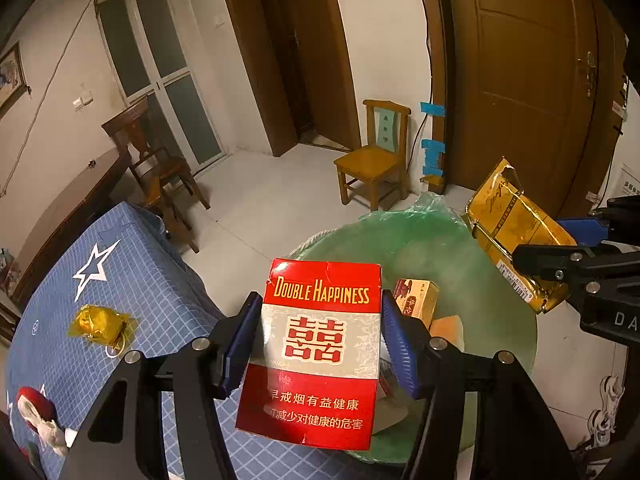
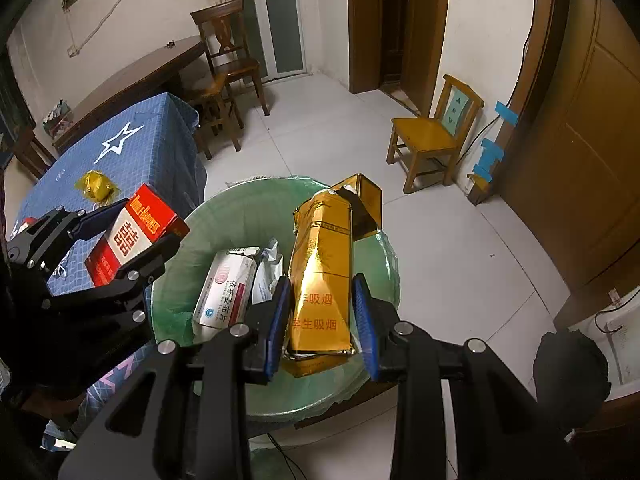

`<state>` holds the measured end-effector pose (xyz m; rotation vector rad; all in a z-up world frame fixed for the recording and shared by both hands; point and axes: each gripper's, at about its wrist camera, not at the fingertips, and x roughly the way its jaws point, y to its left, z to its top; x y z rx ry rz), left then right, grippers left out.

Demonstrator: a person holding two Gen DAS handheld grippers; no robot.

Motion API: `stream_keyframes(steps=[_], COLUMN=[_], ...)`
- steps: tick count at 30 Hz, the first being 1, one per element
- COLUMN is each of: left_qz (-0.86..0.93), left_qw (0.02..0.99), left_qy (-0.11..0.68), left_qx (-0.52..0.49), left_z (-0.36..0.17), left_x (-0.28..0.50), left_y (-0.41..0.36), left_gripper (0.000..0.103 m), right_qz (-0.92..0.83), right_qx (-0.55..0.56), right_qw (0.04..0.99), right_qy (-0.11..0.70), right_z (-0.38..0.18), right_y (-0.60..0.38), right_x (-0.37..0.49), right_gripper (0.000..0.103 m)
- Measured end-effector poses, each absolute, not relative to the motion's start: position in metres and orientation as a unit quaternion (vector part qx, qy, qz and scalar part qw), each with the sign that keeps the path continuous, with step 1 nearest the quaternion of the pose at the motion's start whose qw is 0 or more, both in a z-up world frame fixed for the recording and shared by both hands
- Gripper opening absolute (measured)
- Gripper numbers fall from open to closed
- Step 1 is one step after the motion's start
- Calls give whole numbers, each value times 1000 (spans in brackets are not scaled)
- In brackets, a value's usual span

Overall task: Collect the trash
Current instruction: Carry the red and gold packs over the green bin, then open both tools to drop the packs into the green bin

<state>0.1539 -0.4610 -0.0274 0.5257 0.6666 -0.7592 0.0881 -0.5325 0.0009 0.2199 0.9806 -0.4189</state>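
Left gripper point(image 1: 320, 344) pinches my red-and-white cardboard cigarette pack point(image 1: 316, 352) at the rim of the green-lined round trash bin point(image 2: 224, 216); right gripper point(image 2: 322, 320) clamps the crumpled gold foil cigarette carton point(image 2: 324, 276) directly above it. Bin already holds a white-pink medicine box point(image 2: 226, 292) and other packaging — both held items not yet dropped. One yellow crumpled wrapper point(image 1: 100, 326) remains on the blue checked tablecloth point(image 1: 152, 264), so I judge collection past halfway.

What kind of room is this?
Probably a room in someone's home: wooden doors, a small wooden chair, a table under a blue star cloth, and a lined trash bin.
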Motion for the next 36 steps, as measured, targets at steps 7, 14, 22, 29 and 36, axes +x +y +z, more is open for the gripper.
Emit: stream_keyframes(steps=[7,14,22,29,36], left_qz=[-358,-371,-374,-368,-352], left_qw=[841,830,827,832,845], left_qy=[318,341,351,351,350], left_qx=[252,241,230,221,198], left_z=[-30,-31,-35,-36,-29], left_x=[154,164,172,172,175], left_y=[-464,-469,-464,-452,-420], left_gripper=[60,65,65,65,65], right_qz=[-196,-199,-190,-192,-193], right_qx=[105,105,111,113,95], right_qw=[857,860,865,867,889], right_qy=[465,459,451,446,405], right_z=[-1,-1,-3,-3,8], right_y=[-535,-538,-542,-543,-524], right_x=[89,91,90,85,82], right_gripper=[30,36,44,44,44])
